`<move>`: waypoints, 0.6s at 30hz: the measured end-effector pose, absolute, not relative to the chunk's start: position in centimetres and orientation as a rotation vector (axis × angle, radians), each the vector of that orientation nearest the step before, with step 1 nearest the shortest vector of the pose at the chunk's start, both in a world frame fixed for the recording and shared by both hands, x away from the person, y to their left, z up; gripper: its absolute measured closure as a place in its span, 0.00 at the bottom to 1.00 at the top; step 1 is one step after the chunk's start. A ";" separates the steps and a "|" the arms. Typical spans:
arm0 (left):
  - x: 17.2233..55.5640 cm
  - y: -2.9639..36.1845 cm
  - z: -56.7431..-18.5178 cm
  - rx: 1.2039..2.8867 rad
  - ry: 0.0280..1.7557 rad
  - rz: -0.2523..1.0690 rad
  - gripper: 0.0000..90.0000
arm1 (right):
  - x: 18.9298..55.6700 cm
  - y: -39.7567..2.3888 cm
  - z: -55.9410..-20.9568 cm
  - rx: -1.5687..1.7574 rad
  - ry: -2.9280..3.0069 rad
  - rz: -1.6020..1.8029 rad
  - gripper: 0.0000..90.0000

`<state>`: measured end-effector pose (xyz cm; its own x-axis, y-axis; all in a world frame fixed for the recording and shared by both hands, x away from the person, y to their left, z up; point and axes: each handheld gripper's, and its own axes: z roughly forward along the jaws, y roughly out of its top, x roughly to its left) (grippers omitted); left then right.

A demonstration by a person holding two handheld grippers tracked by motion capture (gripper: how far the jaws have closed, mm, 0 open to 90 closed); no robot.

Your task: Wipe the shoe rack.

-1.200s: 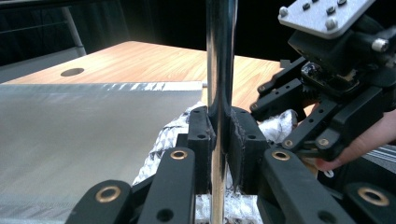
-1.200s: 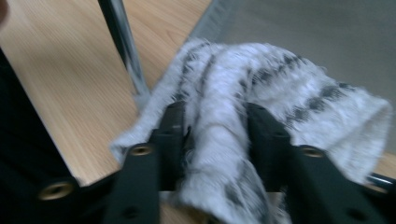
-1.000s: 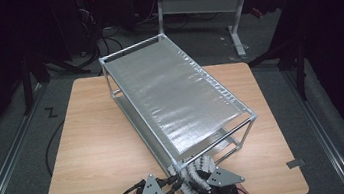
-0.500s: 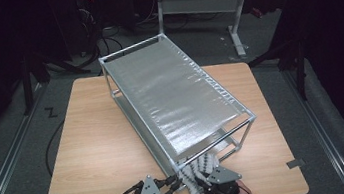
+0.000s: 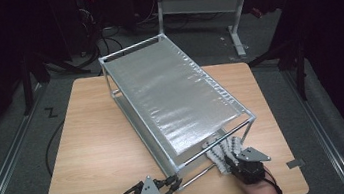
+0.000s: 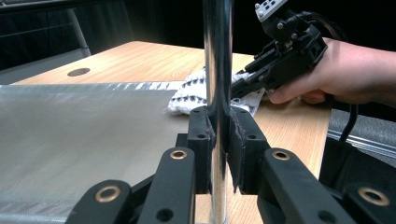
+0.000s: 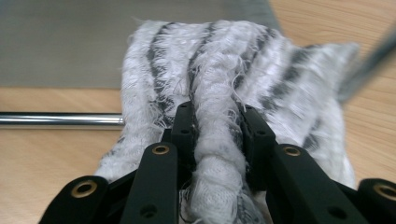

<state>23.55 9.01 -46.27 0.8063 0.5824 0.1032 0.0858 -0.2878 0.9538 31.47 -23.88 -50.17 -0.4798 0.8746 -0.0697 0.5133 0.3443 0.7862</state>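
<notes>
Dark room, grey floor [image 5: 10,148], wooden table [image 5: 91,153]

Rack [image 5: 174,94] fills table [image 5: 91,148] centre — near rail [image 7: 60,120] bars cloth [image 7: 219,70], left side open

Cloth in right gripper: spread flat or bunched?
Bunched. In the right gripper view, the right gripper pinches a raised fold of the striped cloth; the rest lies rumpled.

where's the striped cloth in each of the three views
High view: the striped cloth lies low and right of centre, at the rack's near right corner, in front of the right gripper.
Left gripper view: upper middle, behind the chrome post that the left gripper clamps.
Right gripper view: centre, a fold bunched between the jaws.
Shared landmark: the rack's silver shelf.
</notes>
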 end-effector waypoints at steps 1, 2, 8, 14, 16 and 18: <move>23.5 9.0 -46.3 1.820 0.511 0.528 0.89 | 31.6 -24.1 -50.2 1.217 2.119 0.984 0.80; 23.5 9.0 -46.3 1.820 0.512 0.528 0.89 | 31.7 -24.2 -50.2 1.220 2.117 0.981 0.80; 23.6 9.0 -46.3 1.817 0.513 0.524 0.89 | 31.5 -23.8 -50.3 1.205 2.142 0.994 0.80; 23.6 9.0 -46.3 1.817 0.513 0.523 0.89 | 30.4 -21.9 -50.3 1.142 2.212 1.029 0.79; 23.6 9.0 -46.3 1.817 0.514 0.524 0.89 | 30.0 -21.0 -50.3 1.097 2.246 1.044 0.79; 23.6 9.0 -46.3 1.817 0.514 0.522 0.89 | 29.4 -20.0 -50.3 1.059 2.274 1.056 0.79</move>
